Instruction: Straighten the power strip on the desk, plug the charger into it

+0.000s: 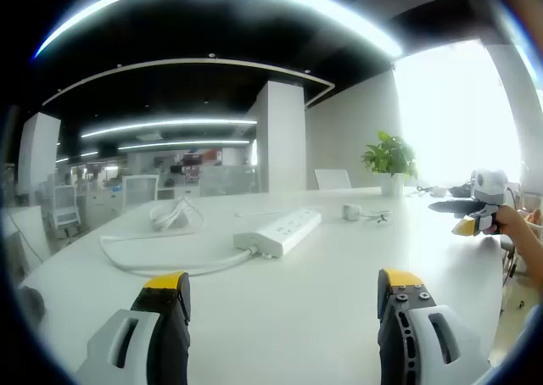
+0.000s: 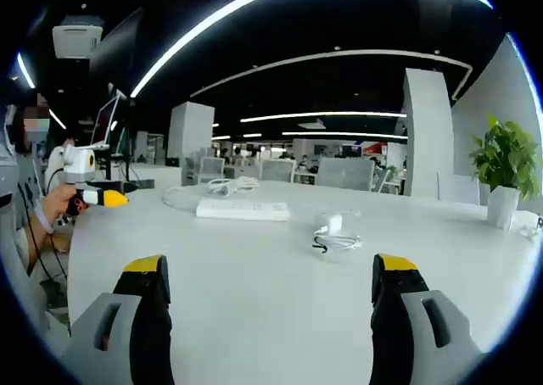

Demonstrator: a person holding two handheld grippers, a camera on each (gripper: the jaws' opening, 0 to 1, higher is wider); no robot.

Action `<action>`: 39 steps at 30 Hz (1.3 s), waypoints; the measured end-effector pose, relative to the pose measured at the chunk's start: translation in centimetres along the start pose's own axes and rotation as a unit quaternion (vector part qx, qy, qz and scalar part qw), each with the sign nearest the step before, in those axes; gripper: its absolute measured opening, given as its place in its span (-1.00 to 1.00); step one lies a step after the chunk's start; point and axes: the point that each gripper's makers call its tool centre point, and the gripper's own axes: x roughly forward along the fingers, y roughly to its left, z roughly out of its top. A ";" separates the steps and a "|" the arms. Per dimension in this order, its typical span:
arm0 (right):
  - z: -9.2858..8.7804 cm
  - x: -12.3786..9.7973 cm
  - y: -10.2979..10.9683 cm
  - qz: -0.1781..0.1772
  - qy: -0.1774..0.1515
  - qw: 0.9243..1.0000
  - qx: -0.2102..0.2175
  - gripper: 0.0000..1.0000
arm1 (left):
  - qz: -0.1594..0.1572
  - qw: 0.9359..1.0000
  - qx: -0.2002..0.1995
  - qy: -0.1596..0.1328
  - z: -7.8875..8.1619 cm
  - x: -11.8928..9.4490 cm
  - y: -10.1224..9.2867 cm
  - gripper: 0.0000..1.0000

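Observation:
A white power strip (image 1: 279, 231) lies slantwise on the white desk (image 1: 297, 309), its white cord (image 1: 161, 262) curving left to a coiled bundle (image 1: 173, 215). Beyond it to the right sits a small white charger (image 1: 352, 211) with a thin cable. My left gripper (image 1: 284, 296) is open over the near desk, nothing between its fingers. In the right gripper view the power strip (image 2: 243, 209) lies across the far desk, the charger (image 2: 333, 225) with its looped cable nearer and to the right. My right gripper (image 2: 270, 283) is open and holds nothing. Each gripper (image 1: 475, 207) shows at the edge of the other's view (image 2: 89, 186).
A potted green plant (image 1: 390, 160) stands at the desk's far right end; it appears again as the plant (image 2: 506, 169) in the right gripper view. A person's hand (image 2: 53, 207) holds the left gripper. Office chairs and pillars stand behind the desk.

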 end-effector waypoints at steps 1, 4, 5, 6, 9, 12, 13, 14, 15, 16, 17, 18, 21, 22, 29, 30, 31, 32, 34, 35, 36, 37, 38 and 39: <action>0.1 -0.1 -0.1 -0.001 -0.002 1.000 0.004 0.98 | 0.002 1.000 0.000 0.001 0.0 -0.2 0.3 0.88; -0.1 -0.1 0.0 -0.001 0.000 1.000 0.010 0.97 | -0.001 1.000 -0.008 0.001 -0.2 -0.4 0.5 0.87; -0.3 -0.1 0.0 -0.003 0.002 1.000 0.006 0.97 | -0.001 1.000 -0.009 0.002 -0.2 -0.5 0.5 0.86; -0.4 -0.1 0.1 -0.002 0.004 1.000 0.004 0.97 | 0.001 1.000 -0.009 0.002 -0.3 -0.5 0.5 0.86; -0.6 -0.1 0.3 0.003 0.005 1.000 0.008 0.96 | 0.003 1.000 -0.010 0.003 -0.4 -0.5 0.7 0.86; -0.5 -0.1 0.5 0.007 0.004 1.000 0.007 0.95 | 0.005 1.000 -0.009 0.003 -0.4 -0.6 0.8 0.86; -0.5 -0.1 0.5 0.007 0.004 1.000 0.006 0.95 | 0.005 1.000 -0.009 0.003 -0.4 -0.6 0.8 0.86; -0.5 -0.1 0.5 0.008 0.005 1.000 0.006 0.94 | 0.006 1.000 -0.010 0.003 -0.4 -0.6 0.9 0.86; -0.6 -0.1 0.5 0.008 0.005 1.000 0.005 0.94 | 0.007 1.000 -0.010 0.003 -0.5 -0.6 0.9 0.86; -0.6 -0.1 0.5 0.008 0.006 1.000 0.006 0.94 | 0.007 1.000 -0.010 0.004 -0.5 -0.6 0.9 0.86; -0.6 -0.1 0.5 0.007 0.005 1.000 0.006 0.94 | 0.007 1.000 -0.009 0.004 -0.5 -0.5 0.9 0.86; -0.6 -0.2 0.4 0.007 0.005 1.000 0.007 0.94 | 0.007 1.000 -0.009 0.004 -0.5 -0.6 0.9 0.86; -0.7 -0.2 0.3 0.005 0.005 1.000 0.009 0.93 | 0.008 1.000 -0.008 0.004 -0.5 -0.5 1.0 0.86; -0.7 -0.2 0.3 0.004 0.006 1.000 0.009 0.93 | 0.008 1.000 -0.009 0.005 -0.6 -0.5 1.0 0.86; -0.3 -0.4 0.5 0.009 0.004 1.000 0.003 0.91 | 0.007 1.000 -0.009 0.001 -0.4 -0.6 0.9 0.85; -0.3 -0.4 0.5 0.009 0.003 1.000 0.003 0.91 | 0.007 1.000 -0.009 0.001 -0.4 -0.6 0.9 0.85; -0.2 -0.5 0.5 0.008 0.002 1.000 0.002 0.91 | 0.007 1.000 -0.009 0.001 -0.4 -0.6 0.9 0.85; -0.1 -0.5 0.5 0.008 0.001 1.000 0.001 0.91 | 0.007 1.000 -0.009 0.001 -0.4 -0.6 0.9 0.85; 0.1 -0.6 0.5 0.007 -0.001 1.000 -0.001 0.91 | 0.008 1.000 -0.010 0.001 -0.4 -0.6 1.0 0.85; 0.2 -0.6 0.5 0.006 -0.002 1.000 -0.002 0.90 | 0.008 1.000 -0.010 0.001 -0.5 -0.7 1.0 0.85; 0.3 -0.7 0.5 0.006 -0.003 1.000 -0.003 0.89 | 0.008 1.000 -0.010 0.001 -0.5 -0.7 1.1 0.85; 0.5 -0.7 0.5 0.006 -0.003 1.000 -0.006 0.88 | 0.008 1.000 -0.011 0.000 -0.5 -0.7 1.1 0.85; 0.8 -0.8 0.4 0.005 -0.005 1.000 -0.008 0.86 | 0.008 1.000 -0.011 0.000 -0.5 -0.7 1.1 0.85; 1.0 -0.8 0.4 0.006 -0.007 1.000 -0.010 0.85 | 0.008 1.000 -0.011 0.001 -0.6 -0.7 1.1 0.85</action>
